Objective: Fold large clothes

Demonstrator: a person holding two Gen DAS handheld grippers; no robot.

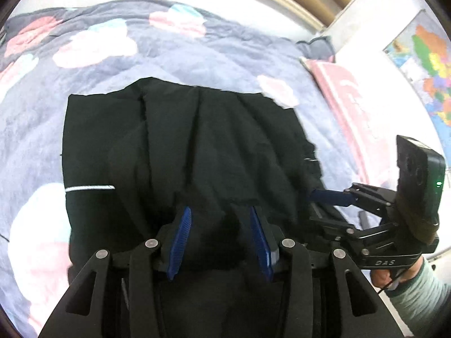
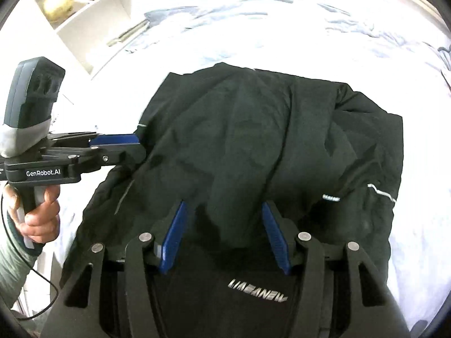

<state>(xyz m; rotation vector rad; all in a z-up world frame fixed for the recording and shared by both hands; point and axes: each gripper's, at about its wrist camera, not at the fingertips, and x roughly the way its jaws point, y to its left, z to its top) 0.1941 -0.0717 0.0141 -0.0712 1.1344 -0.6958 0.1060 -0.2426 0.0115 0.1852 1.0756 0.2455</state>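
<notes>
A large black garment (image 1: 197, 146) lies crumpled on the bed, with a thin white stripe on its left side; the right wrist view (image 2: 253, 140) shows it with silver lettering near the camera. My left gripper (image 1: 220, 225) is open right over the garment's near edge, with cloth between the blue pads. My right gripper (image 2: 224, 222) is open over the garment too. In the left wrist view the right gripper (image 1: 318, 197) touches the garment's right edge. In the right wrist view the left gripper (image 2: 132, 146) touches its left edge.
A grey-blue quilt (image 1: 141, 50) with pink and white clouds covers the bed. A pink pillow (image 1: 346, 95) lies at the right by the wall, under a coloured map (image 1: 428, 64). A white shelf (image 2: 84, 8) stands beyond the bed.
</notes>
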